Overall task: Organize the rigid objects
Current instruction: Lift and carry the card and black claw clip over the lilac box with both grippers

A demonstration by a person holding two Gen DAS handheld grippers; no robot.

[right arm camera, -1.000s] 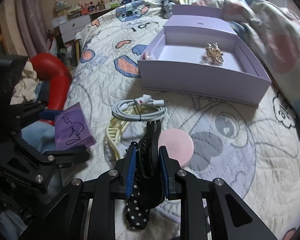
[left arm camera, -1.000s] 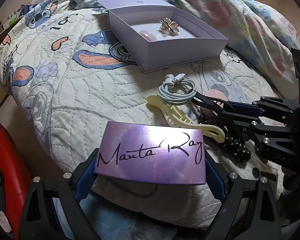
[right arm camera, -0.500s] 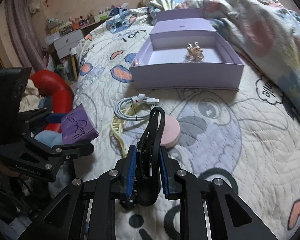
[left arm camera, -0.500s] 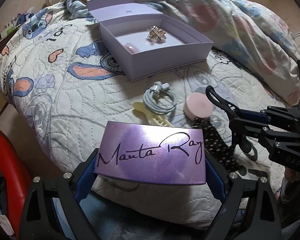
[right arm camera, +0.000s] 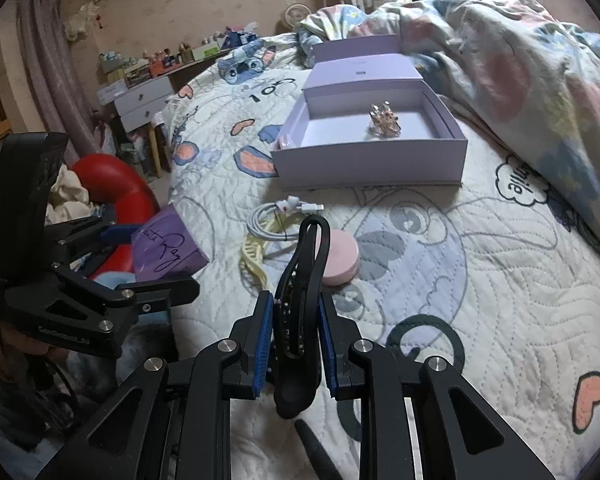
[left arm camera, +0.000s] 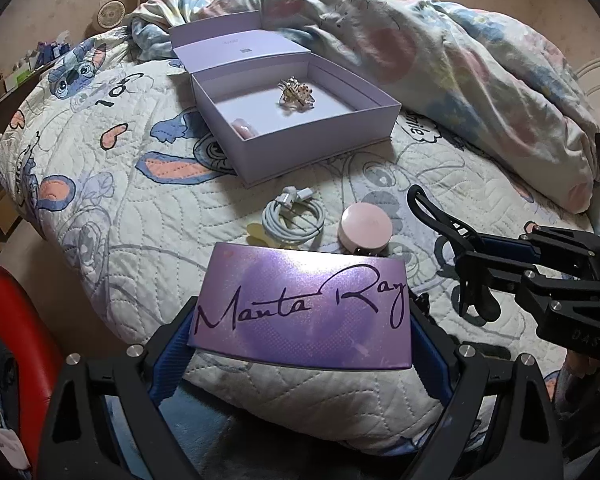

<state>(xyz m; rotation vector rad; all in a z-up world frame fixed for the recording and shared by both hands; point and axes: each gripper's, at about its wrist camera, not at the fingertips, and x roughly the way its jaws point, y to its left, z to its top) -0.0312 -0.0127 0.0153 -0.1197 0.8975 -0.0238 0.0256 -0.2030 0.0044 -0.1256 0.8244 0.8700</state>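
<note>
- lifted clear of the quilt (right arm camera: 480,264) since a second ago: black hair clip (right arm camera: 304,276), then low beside the cream claw clip (right arm camera: 254,264), now raised in the right gripper (right arm camera: 292,344).
- pinched between the right gripper's blue pads (right arm camera: 262,348), upright, looped tip toward 12 o'clock in the right wrist view.
- clamped across the left gripper (left arm camera: 300,320): purple "manta ray" box (left arm camera: 304,308), fingers pressed on its two short ends, same as before.
- resting at 12 o'clock from the purple box: white coiled cable (left arm camera: 294,218); pink round compact (left arm camera: 366,226) at 1 o'clock, close beside the cable.
- sitting farther off at 12 o'clock: open lilac box (left arm camera: 320,148) with a gold hair ornament (left arm camera: 296,94) inside and a pink item (left arm camera: 242,126) in its near-left corner.
- bunched at 2 o'clock: floral duvet (left arm camera: 480,76).
</note>
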